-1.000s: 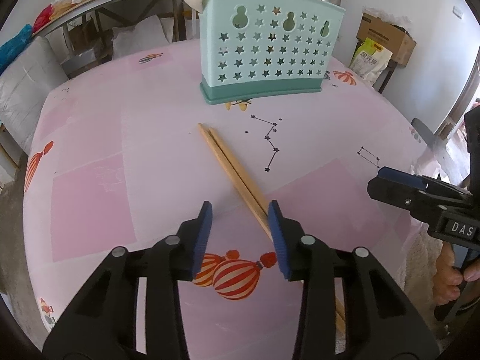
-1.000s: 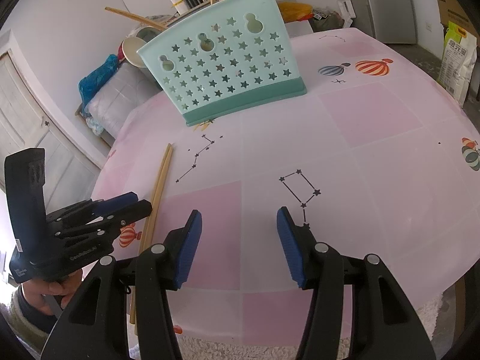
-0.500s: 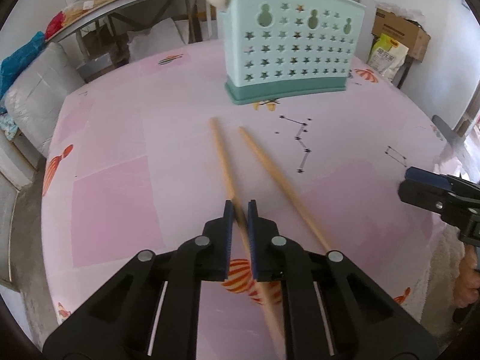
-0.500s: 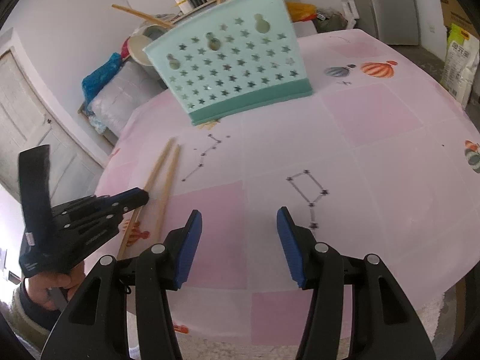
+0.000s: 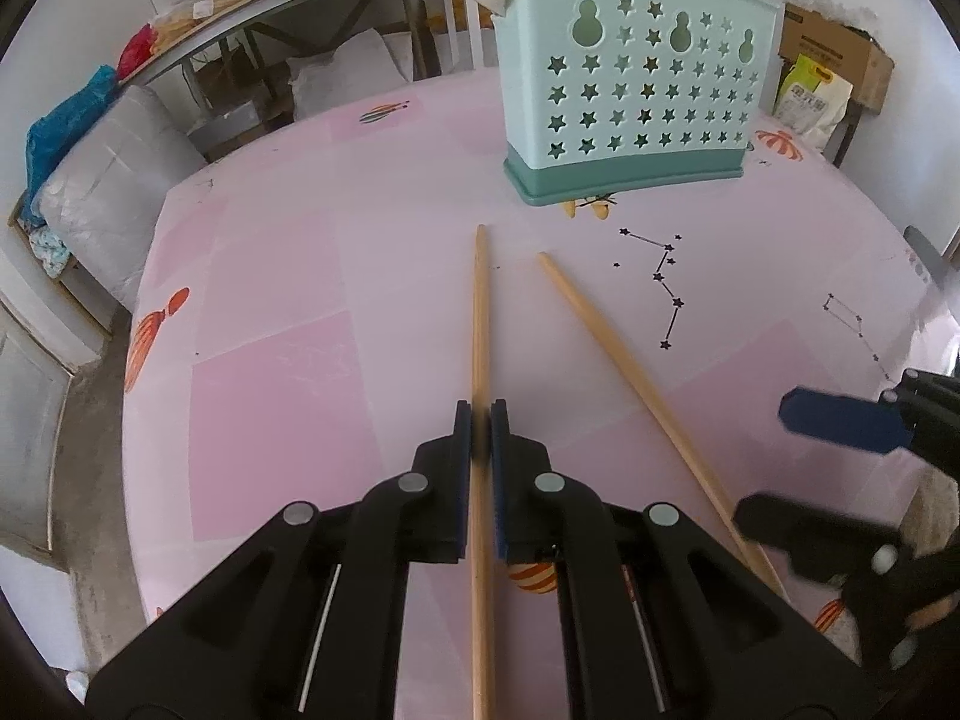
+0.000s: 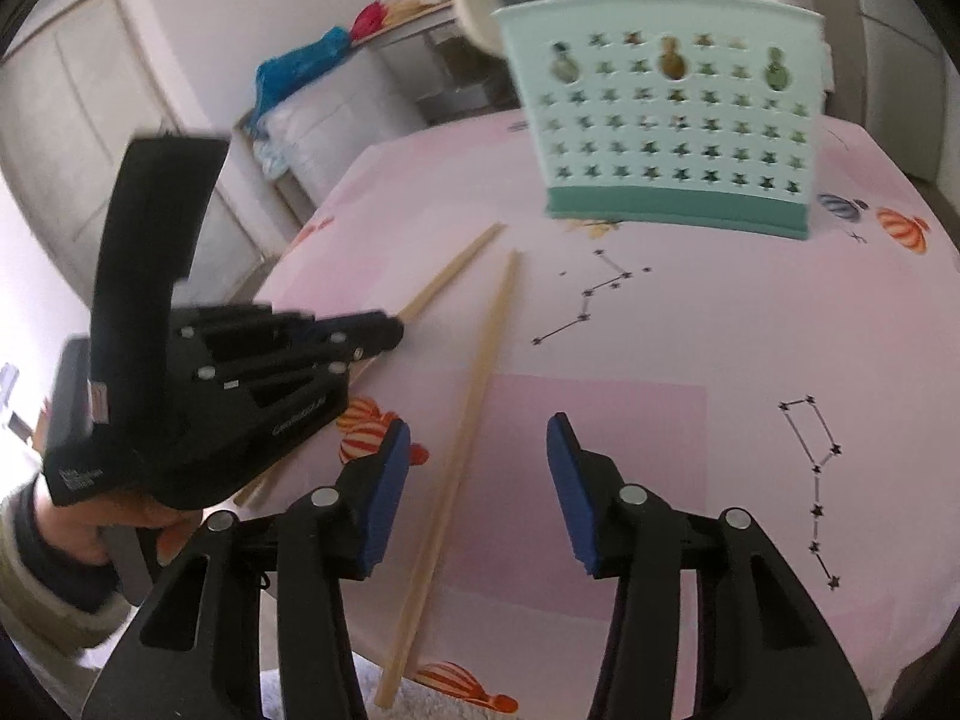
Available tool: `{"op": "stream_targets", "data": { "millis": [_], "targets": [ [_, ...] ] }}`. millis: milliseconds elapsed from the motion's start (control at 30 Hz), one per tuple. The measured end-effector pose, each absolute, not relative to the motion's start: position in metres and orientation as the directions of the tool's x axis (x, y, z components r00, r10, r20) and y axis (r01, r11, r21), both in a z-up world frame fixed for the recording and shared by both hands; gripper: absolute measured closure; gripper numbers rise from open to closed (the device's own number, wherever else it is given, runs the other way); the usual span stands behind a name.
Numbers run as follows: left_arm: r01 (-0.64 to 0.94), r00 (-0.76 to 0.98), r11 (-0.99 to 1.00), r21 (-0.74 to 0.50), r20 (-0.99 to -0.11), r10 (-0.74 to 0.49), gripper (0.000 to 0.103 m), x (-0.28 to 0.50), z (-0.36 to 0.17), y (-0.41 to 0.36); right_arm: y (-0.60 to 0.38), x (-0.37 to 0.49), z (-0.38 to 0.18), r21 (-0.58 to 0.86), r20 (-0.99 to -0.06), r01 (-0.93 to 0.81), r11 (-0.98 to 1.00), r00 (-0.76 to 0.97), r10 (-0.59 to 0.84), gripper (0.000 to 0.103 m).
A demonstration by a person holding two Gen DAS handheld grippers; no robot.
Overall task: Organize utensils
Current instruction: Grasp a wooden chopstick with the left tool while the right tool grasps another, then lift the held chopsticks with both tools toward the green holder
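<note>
L gripper (image 5: pixel 481 420) clamps chopstick (image 5: pixel 480 312) – R gripper (image 6: pixel 477 468) closing.

We see two chopsticks (image 5: pixel 481 324) of pale, matt wood, smooth-grained. Ahead of the left gripper (image 5: pixel 481 420), whose frame looks like matt black plastic with blue rubbery pads, stands a mint plastic holder (image 5: pixel 630 96) with a soft sheen. The worktop (image 5: pixel 288 300) wears a smooth pink printed cloth.
</note>
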State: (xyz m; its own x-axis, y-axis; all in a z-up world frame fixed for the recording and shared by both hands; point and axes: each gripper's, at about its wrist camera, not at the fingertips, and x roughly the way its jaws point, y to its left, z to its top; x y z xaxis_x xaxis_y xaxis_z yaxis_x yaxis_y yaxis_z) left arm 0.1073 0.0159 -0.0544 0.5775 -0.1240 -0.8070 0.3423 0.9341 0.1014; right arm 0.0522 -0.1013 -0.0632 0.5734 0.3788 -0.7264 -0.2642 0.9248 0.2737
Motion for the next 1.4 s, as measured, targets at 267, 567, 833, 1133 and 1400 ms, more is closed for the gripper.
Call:
{"op": "stream_targets", "data": {
  "millis": [267, 567, 833, 1133, 1400],
  "targets": [
    [0.345, 0.588, 0.928, 0.144, -0.804, -0.094, 0.098, 0.106, -0.055, 0.011, -0.088, 0.052, -0.071, 0.197, -0.760, -0.280, 0.940, 0.562, 0.327, 0.068],
    [0.345, 0.588, 0.927, 0.150, -0.804, -0.089, 0.098, 0.106, -0.055, 0.011, -0.089, 0.055, -0.073, 0.169, -0.767, -0.257, 0.951, 0.572, 0.291, 0.085],
    [0.346, 0.592, 0.925, 0.156, -0.802, -0.086, 0.098, 0.106, -0.055, 0.011, -0.095, 0.052, -0.072, 0.177, -0.767, -0.231, 0.957, 0.576, 0.282, 0.096],
    [0.347, 0.596, 0.923, 0.166, -0.799, -0.080, 0.098, 0.105, -0.055, 0.011, -0.106, 0.051, -0.071, 0.183, -0.765, -0.189, 0.965, 0.589, 0.261, 0.096],
    [0.345, 0.598, 0.923, 0.170, -0.798, -0.077, 0.098, 0.104, -0.054, 0.011, -0.128, 0.049, -0.070, 0.185, -0.764, -0.127, 0.975, 0.605, 0.224, 0.096]
  ]
}}
